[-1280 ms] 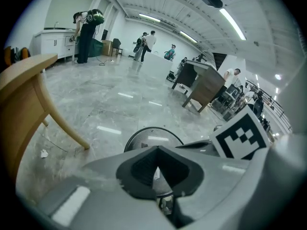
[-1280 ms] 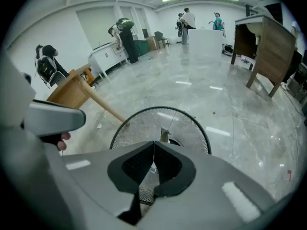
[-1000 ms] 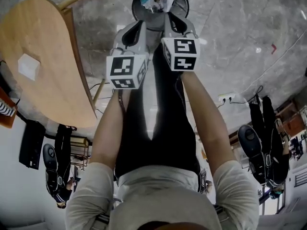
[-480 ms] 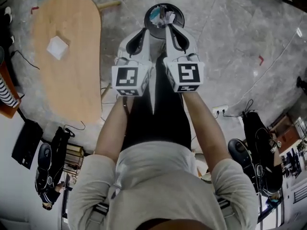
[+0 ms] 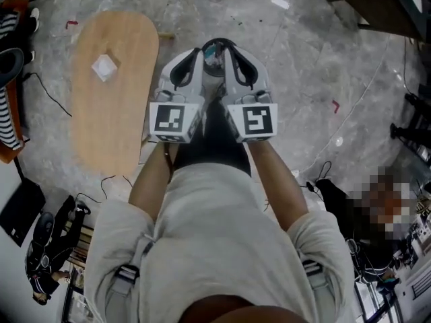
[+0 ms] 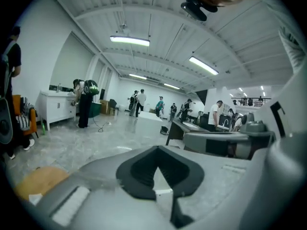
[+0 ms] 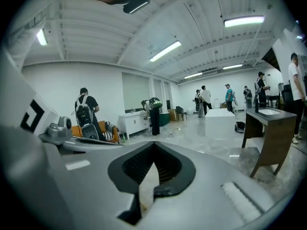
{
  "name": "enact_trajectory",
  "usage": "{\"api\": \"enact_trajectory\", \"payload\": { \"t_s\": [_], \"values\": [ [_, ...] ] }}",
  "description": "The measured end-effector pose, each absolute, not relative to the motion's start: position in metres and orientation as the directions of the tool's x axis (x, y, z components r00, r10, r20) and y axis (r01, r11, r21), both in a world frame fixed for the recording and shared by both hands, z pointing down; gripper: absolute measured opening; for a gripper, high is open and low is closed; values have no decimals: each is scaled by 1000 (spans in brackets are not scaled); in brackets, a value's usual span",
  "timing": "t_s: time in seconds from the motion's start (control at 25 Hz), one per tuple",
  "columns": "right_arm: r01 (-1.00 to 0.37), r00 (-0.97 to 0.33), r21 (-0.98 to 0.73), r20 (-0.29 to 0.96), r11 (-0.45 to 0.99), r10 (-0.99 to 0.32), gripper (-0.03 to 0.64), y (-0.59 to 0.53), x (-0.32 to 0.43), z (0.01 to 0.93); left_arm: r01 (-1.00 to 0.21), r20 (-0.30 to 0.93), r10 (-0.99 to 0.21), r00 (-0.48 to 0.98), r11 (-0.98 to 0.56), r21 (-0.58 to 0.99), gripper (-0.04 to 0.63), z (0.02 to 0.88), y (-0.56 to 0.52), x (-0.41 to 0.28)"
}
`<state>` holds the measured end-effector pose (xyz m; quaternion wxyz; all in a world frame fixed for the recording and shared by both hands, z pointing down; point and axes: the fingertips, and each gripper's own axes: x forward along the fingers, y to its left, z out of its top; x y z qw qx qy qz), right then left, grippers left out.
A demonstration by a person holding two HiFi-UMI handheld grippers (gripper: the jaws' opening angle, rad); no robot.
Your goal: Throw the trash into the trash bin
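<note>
In the head view my two grippers are held side by side, high above the floor, pointing forward. Between them shows a sliver of the black round trash bin (image 5: 215, 44), with crumpled trash (image 5: 213, 59) inside it. My left gripper (image 5: 198, 51) and my right gripper (image 5: 231, 50) cover most of the bin's rim. Both have their jaws together with nothing between them. The left gripper (image 6: 159, 170) and the right gripper (image 7: 152, 166) face out over a big hall, with no bin or trash in their own views.
An oval wooden table (image 5: 111, 113) stands to the left with a white paper wad (image 5: 104, 66) on it. Cables and bags lie at the lower left and right. A dark desk (image 5: 377, 12) is at the top right. People stand far off across the hall (image 6: 139, 102).
Both grippers have risen together away from the bin. The bin looks smaller and is now mostly covered by them. The table has slid further into view at the left.
</note>
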<state>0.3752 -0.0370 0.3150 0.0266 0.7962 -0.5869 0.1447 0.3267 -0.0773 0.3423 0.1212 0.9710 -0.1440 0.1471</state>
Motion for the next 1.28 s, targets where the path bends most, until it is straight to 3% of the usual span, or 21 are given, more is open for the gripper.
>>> {"api": "enact_trajectory", "payload": {
  "t_s": [0.2,0.56,1.04,1.28],
  "values": [
    [-958,264,-71,166,-278,-950,8,-32,343,242,-316,212,-279,937,-934,167,18,268,-79,306],
    [-965,261,23,87,-260,-961,8,-47,323,163,-278,132,-257,957,-944,176,19,196,-79,294],
    [-954,300,15,24,-299,-954,8,-35,331,128,-216,42,-212,976,-964,156,18,150,-68,315],
    [-967,255,26,33,-254,-966,8,-41,331,126,-254,38,-251,967,-955,152,18,146,-71,315]
  ]
}}
